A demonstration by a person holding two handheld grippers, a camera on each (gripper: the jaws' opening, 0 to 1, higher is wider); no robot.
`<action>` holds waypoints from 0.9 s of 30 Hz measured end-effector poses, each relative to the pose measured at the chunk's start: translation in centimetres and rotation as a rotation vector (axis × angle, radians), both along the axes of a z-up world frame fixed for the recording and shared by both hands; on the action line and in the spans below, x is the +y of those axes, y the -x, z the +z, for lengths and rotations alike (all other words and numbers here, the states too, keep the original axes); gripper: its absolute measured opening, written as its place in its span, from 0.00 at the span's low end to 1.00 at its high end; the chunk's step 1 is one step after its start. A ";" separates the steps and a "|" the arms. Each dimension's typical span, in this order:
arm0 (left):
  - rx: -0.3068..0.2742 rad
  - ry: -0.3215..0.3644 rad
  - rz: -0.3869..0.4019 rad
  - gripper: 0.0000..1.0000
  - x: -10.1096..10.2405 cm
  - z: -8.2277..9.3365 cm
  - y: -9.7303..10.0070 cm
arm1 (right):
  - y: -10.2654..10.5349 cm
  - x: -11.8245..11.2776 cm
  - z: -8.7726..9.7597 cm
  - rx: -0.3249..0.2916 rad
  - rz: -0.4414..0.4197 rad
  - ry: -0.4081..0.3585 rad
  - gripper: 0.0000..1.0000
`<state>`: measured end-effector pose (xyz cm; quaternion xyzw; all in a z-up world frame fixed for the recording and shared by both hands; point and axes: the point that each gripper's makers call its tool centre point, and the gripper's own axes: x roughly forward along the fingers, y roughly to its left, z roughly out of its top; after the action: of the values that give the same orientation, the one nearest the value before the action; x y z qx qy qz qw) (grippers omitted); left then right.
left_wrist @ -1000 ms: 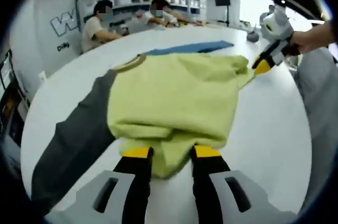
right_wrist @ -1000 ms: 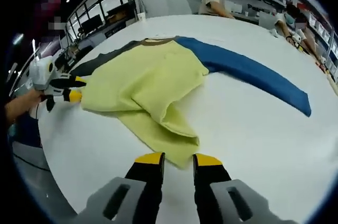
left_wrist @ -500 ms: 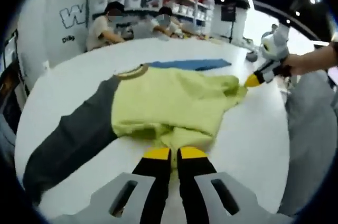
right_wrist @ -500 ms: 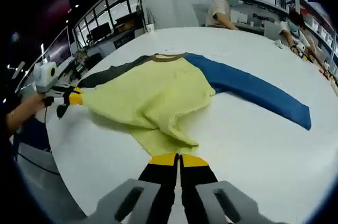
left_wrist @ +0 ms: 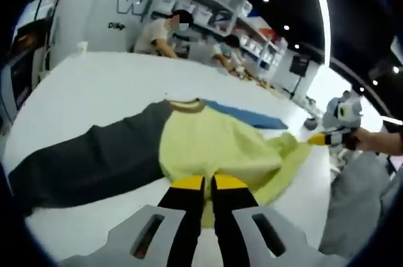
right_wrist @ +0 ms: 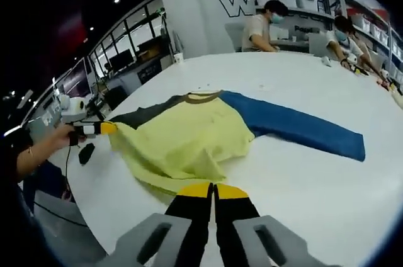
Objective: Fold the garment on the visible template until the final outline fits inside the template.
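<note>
A long-sleeved garment lies on the white table (left_wrist: 94, 84). It has a yellow-green body (left_wrist: 211, 150), a brown collar (left_wrist: 182, 104), a dark grey sleeve (left_wrist: 82, 163) and a blue sleeve (left_wrist: 245, 116). My left gripper (left_wrist: 201, 182) is shut on the yellow hem at the near edge. My right gripper (right_wrist: 204, 189) is shut on the same hem further along, and it also appears as a yellow-tipped tool (left_wrist: 326, 139) in a hand. In the right gripper view the body (right_wrist: 182, 141), the blue sleeve (right_wrist: 302, 131) and the left gripper (right_wrist: 97, 129) show. The hem runs bunched between the two grippers.
Two people (right_wrist: 261, 21) sit at the far side of the table (right_wrist: 327, 185), in front of shelves with bins (left_wrist: 201, 9). The person's grey clothing (left_wrist: 352, 210) is close at the table's near edge. Bare white table surrounds the garment.
Both grippers went from open to shut on the yellow hem. The loose folded flap has since been drawn out between them, and both views have tilted up.
</note>
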<state>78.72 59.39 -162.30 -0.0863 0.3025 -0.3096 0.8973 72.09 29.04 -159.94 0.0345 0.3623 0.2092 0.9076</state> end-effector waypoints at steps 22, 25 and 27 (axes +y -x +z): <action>0.050 -0.185 0.022 0.03 3.5 -3.8 3.3 | 1.1 0.5 -0.5 0.011 0.019 0.016 0.00; 0.029 -0.154 0.027 0.02 3.8 -2.7 4.1 | 1.4 0.8 0.2 -0.004 0.023 0.006 0.00; 0.021 -0.153 0.013 0.02 3.7 -2.1 4.9 | 1.7 1.0 0.6 -0.011 0.028 -0.001 0.00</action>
<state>73.81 63.05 -164.37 -0.0229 0.3342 -0.2787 0.9001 70.39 30.03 -159.38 0.0288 0.3577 0.2222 0.9066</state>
